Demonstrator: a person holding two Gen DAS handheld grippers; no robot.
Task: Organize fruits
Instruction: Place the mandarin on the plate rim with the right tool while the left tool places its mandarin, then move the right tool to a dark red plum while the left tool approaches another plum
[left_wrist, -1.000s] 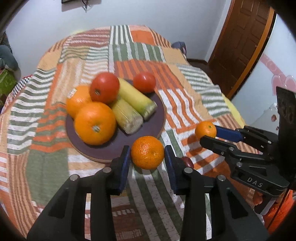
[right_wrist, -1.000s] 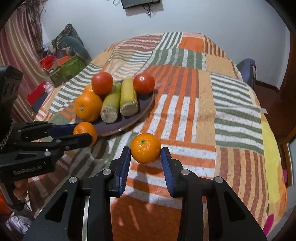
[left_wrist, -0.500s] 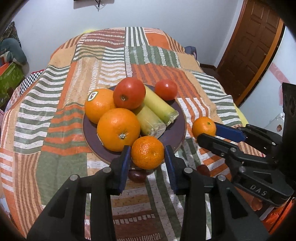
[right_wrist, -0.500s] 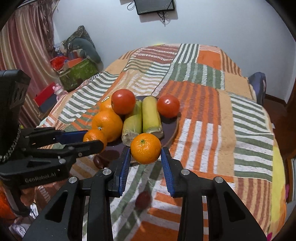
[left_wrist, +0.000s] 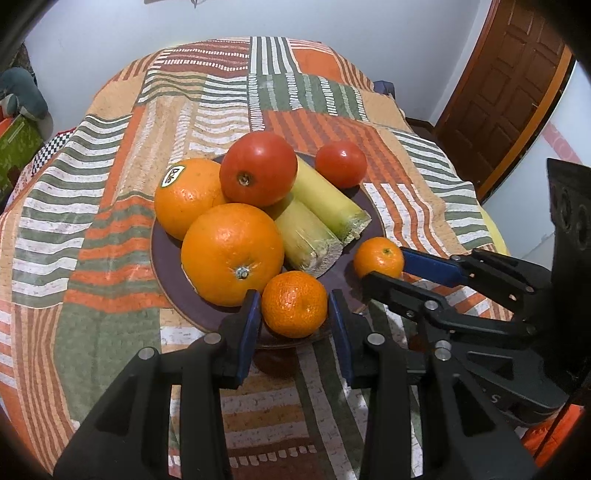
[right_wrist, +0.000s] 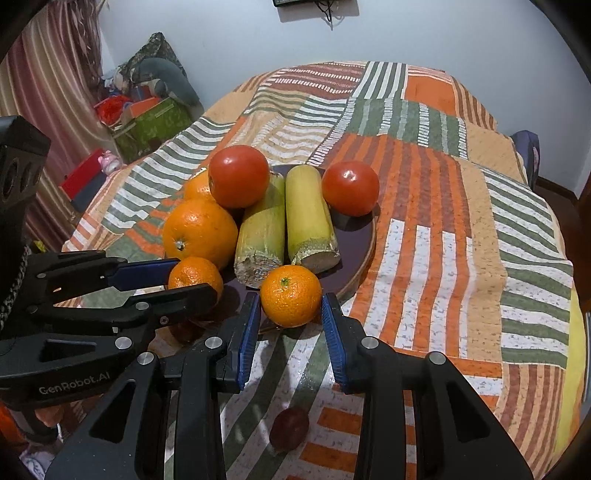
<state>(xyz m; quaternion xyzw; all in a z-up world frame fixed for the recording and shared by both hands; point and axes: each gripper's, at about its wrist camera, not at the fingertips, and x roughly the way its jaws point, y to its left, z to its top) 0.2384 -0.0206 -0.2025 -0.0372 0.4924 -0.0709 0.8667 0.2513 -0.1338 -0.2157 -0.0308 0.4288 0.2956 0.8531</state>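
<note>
The left claw is clamped on a small mandarin above the dark plate's 6 o'clock rim, and the right claw grips a second mandarin, which the left view shows at about 4 o'clock on the plate. On the plate lie two large oranges, the one at 10 o'clock carrying a "Dole" sticker, beside two tomatoes and two corn cobs. The left claw's body reads "GenRobot.AI"; the plate rests on a striped patchwork bedspread, with a small dark red fruit lying near the right claw.
</note>
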